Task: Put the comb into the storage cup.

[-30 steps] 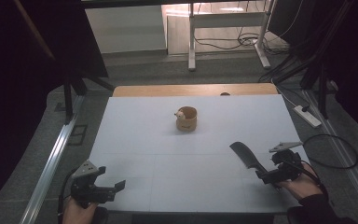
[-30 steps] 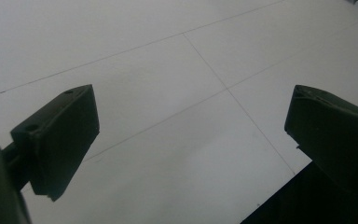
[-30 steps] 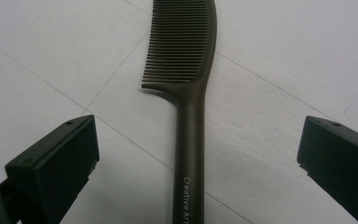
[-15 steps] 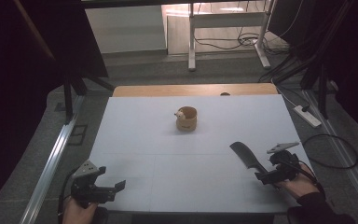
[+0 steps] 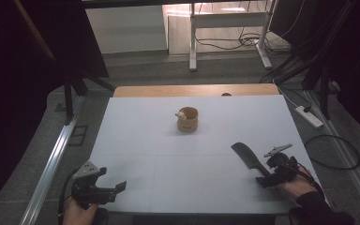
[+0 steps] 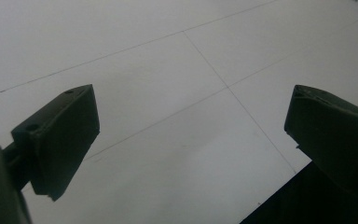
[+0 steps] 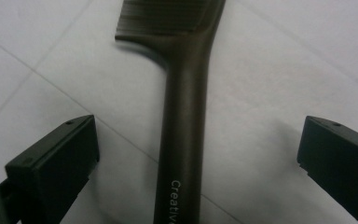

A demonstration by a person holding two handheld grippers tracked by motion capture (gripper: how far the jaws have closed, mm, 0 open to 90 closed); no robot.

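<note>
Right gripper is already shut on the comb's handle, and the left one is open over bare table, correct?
Not quite. The right gripper is open: its jaws stand apart on either side of the comb handle without touching it, as the right gripper view shows. The left gripper is open over bare table.

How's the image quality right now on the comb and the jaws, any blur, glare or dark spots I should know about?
High view: white table evenly lit, surroundings nearly black; comb dark, its teeth not resolved. Right gripper view: comb handle sharp enough to read part of its white lettering, soft shadow at its left; right gripper open astride it. Left gripper view: left gripper open over bare table, dim, no glare.
</note>
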